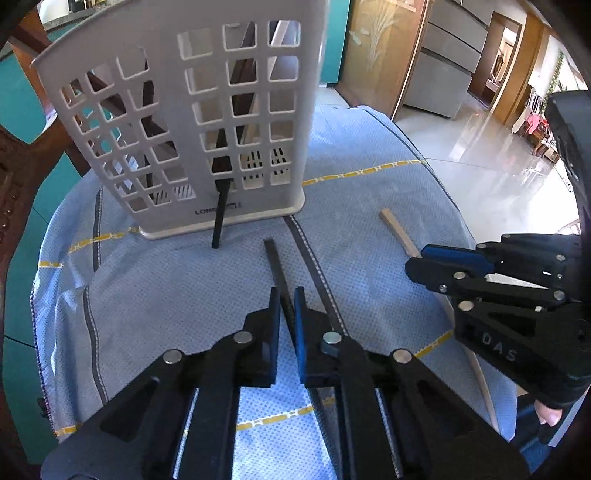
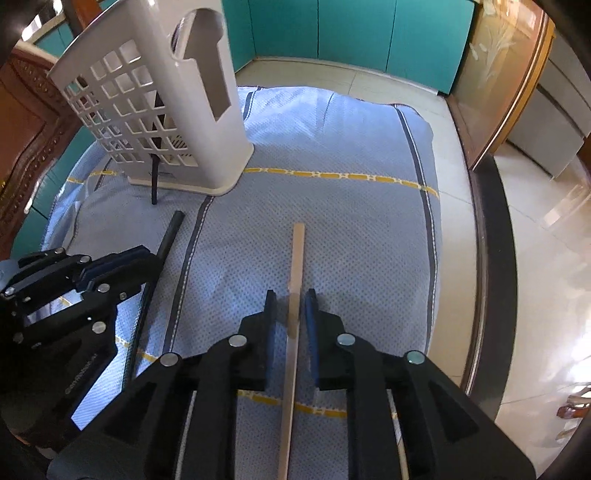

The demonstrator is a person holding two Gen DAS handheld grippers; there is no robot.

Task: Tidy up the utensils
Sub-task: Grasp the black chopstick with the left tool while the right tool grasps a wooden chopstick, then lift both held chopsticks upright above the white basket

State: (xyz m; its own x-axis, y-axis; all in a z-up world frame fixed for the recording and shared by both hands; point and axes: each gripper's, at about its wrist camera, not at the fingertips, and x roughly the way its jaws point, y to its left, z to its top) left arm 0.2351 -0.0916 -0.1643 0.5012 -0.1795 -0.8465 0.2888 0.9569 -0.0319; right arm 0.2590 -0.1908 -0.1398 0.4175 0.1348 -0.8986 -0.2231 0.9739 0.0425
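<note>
A white slotted utensil holder stands on the blue cloth; it also shows in the right wrist view. A black stick pokes out through its lower grid. My left gripper is shut on a black chopstick that lies flat on the cloth; it also shows in the right wrist view. My right gripper straddles a wooden chopstick with a small gap on each side. That chopstick and the right gripper show in the left wrist view.
The blue cloth with yellow and grey stripes covers a round table. A carved wooden chair stands at the left. Teal cabinets and a tiled floor lie beyond the table edge.
</note>
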